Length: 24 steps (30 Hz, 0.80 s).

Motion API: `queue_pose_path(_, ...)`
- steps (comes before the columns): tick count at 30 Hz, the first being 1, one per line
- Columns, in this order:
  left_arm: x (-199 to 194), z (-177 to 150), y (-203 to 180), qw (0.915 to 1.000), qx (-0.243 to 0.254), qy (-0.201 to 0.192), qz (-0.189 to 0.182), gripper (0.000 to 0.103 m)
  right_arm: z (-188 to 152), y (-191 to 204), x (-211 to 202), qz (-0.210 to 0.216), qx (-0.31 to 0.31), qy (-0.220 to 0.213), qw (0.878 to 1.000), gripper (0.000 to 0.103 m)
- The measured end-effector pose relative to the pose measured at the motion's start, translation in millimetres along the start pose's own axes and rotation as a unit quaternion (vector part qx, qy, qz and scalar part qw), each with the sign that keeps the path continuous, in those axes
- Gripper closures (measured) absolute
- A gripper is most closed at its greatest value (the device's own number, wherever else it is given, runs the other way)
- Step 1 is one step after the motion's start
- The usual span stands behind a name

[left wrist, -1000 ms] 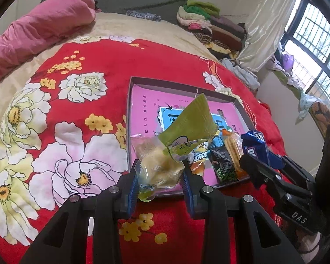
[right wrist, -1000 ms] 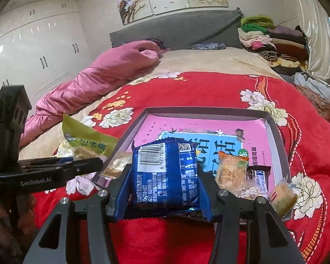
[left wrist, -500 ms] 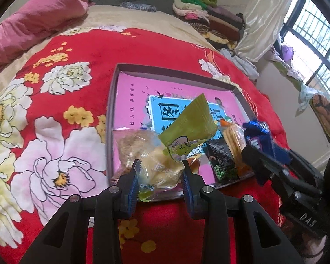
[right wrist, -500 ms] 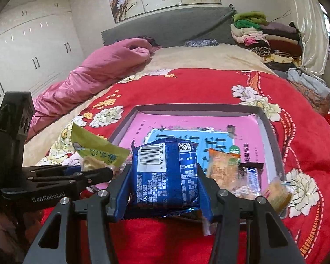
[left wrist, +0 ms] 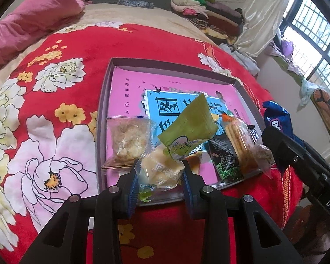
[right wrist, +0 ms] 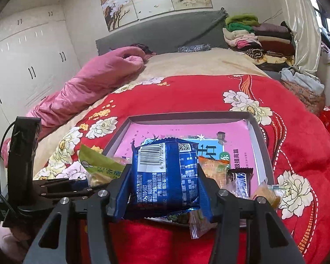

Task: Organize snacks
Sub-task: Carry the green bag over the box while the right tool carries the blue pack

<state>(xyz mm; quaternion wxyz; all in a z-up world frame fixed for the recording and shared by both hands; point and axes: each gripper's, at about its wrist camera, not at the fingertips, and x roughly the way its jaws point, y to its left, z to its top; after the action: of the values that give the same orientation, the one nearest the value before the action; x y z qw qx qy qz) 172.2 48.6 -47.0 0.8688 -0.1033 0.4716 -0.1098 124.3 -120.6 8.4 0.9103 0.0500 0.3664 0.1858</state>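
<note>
Left wrist view: your left claw (left wrist: pixel 160 179) is clamped on a green-topped pastry packet (left wrist: pixel 165 165), held over the near edge of the shallow tray (left wrist: pixel 165 66) on the red floral bed. Your right claw (right wrist: pixel 164 189) grips a blue snack packet (right wrist: pixel 165 171) above the same tray. You're mid-placement; next, likely lower each packet into a bare spot and release.

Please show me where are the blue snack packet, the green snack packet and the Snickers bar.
blue snack packet (right wrist: pixel 165 176): right wrist view, middle of its printed back.
green snack packet (left wrist: pixel 191 121): left wrist view, plain green upper part.
Snickers bar (right wrist: pixel 242 177): right wrist view, on the logo.
</note>
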Motion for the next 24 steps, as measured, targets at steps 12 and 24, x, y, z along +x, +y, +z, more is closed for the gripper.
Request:
queue_pose_path(12, -8, 2, 12, 0.9998, -0.017, -0.013, 0.000, 0.067, 1, 4, 12, -0.006, -0.001, 0.010, 1.000, 0.050)
queue_pose_path(24, -8, 3, 14, 0.9997, -0.022, -0.009, -0.008, 0.067, -7, 16, 34, -0.003, -0.001, 0.035, 0.999, 0.050)
